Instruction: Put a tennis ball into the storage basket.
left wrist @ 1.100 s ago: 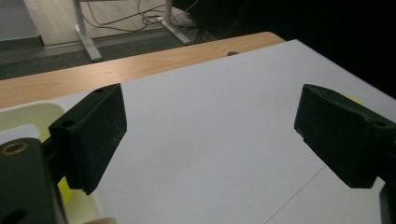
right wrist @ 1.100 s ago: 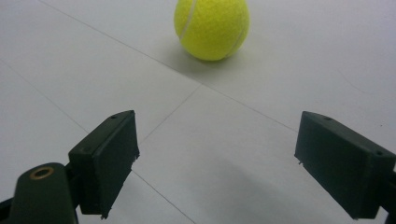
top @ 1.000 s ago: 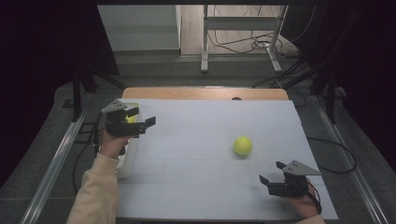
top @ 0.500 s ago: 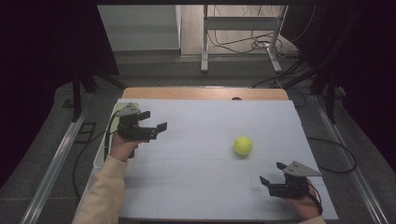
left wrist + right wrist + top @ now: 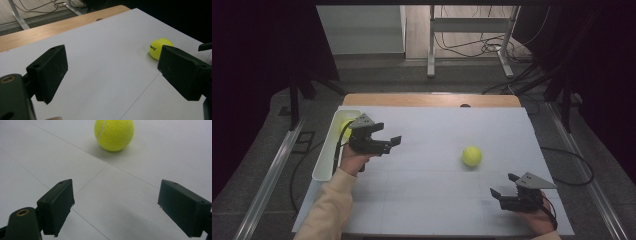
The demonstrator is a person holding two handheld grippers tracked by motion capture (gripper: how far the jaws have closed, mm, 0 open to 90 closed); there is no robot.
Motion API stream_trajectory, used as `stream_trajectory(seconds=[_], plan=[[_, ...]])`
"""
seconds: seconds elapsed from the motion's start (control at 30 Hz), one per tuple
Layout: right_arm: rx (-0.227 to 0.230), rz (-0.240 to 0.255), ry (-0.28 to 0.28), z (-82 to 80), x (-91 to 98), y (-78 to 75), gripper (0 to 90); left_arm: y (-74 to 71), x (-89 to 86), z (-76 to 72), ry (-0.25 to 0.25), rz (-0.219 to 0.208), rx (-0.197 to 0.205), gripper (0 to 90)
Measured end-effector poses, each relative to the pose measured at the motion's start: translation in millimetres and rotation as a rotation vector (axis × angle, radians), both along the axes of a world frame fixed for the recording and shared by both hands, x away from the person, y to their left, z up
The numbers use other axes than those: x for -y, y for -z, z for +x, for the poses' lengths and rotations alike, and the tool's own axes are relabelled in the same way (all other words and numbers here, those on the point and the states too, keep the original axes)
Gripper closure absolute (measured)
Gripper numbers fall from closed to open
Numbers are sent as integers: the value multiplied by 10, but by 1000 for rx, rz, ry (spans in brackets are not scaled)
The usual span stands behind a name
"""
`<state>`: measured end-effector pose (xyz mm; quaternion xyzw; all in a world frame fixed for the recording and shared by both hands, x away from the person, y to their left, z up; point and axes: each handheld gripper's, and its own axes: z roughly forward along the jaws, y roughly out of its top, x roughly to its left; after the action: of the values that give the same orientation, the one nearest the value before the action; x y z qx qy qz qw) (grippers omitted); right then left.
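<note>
The left claw (image 5: 393,142) hangs above the white worktop (image 5: 427,200) with its jaws spread wide and nothing between them — just beside the white tray (image 5: 328,155) at the left edge. The tennis ball (image 5: 472,156) lies well apart to its right. Nearer the ball, the right claw (image 5: 503,186) rests low, equally agape and empty.

Fuzzy felt tennis ball (image 5: 114,133) on smooth matt white sheet (image 5: 437,200), wooden table edge (image 5: 427,100).

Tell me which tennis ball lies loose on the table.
The ball out on the white table, right of centre; the other ball sits in the tray at the left edge.
</note>
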<state>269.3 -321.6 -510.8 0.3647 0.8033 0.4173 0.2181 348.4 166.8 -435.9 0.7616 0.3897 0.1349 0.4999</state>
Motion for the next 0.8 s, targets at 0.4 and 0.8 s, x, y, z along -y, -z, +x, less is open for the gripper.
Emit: stream_trajectory(seconds=[0.4,0.8], plan=[[5,-3,-3,-2,0,-5,141,97,188,19,35,26,-27,97],[4,0,-4,-2,7,-2,141,177,382,53,71,57,-45,97]])
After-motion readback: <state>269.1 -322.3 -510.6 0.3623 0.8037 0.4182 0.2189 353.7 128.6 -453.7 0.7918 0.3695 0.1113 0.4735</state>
